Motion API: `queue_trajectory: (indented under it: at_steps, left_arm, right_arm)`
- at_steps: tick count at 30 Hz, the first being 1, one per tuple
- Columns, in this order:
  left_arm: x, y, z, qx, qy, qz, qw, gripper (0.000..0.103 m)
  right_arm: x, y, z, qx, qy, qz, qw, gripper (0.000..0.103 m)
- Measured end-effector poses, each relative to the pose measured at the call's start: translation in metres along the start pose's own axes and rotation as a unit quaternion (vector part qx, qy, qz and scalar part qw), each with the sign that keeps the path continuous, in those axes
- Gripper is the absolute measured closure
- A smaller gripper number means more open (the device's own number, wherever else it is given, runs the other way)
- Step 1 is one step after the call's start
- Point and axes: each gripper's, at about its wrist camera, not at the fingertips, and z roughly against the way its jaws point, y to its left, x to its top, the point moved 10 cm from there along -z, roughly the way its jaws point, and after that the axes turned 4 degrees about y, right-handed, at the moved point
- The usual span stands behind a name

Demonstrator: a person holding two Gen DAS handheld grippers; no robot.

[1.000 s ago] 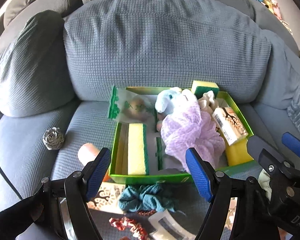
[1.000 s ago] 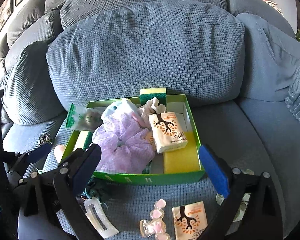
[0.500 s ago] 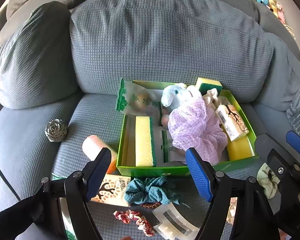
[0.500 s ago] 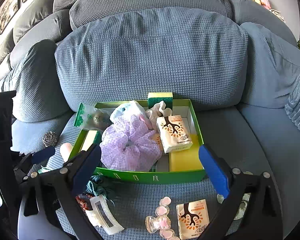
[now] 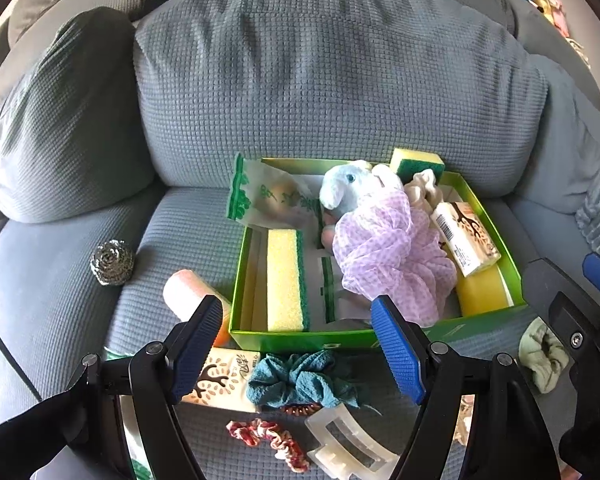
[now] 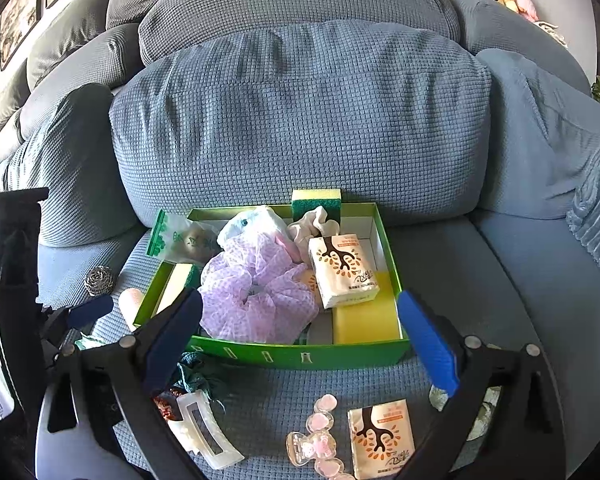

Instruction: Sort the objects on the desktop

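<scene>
Scrunchie (image 5: 300, 380) in teal, sitting right between the left gripper (image 5: 300, 348) pads and a touch below them, just short of the green box (image 5: 300, 338) front wall. Jaws wide apart, holding nothing. Right gripper (image 6: 300, 344) same deal: spread wide, empty, hovering over the near wall of the box.

Probably the next pick, so: drop straight down, close on the bunched middle of the fabric, not a loose frill, or it'll just slip out. Soft thing, so a firm squeeze won't hurt.

Crowded down there though. Tissue pack (image 5: 220, 376) touching the scrunchie on the left, red hair tie (image 5: 268, 436) and white claw clip (image 5: 348, 444) just nearer than it. Easy to snag a neighbour, so keep the pads centred.

Inside the box, purple bath puff (image 5: 392, 260) and plush toy (image 5: 352, 192) hog the middle. Open spot looks like the gap just right of the yellow sponge (image 5: 286, 280). Lift clear of the front rim before heading in. Right gripper close by on the right, so mind a bump there.
</scene>
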Motion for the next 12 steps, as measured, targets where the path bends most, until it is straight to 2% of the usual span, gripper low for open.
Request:
queue_trajectory:
  at_steps: [9,12]
  left_arm:
    - [0.0014,0.0053,0.0011,0.012,-0.011,0.007,0.9998,0.026]
    - [0.0028,0.0052,0.0032,0.021,-0.017,-0.004,0.9996,0.026]
  right_arm:
    - [-0.0016,0.0014,0.0006,-0.001,0.001,0.002,1.000,0.004]
    - [-0.0012,0.0018,-0.0007,-0.002,0.003,0.002,1.000,0.004]
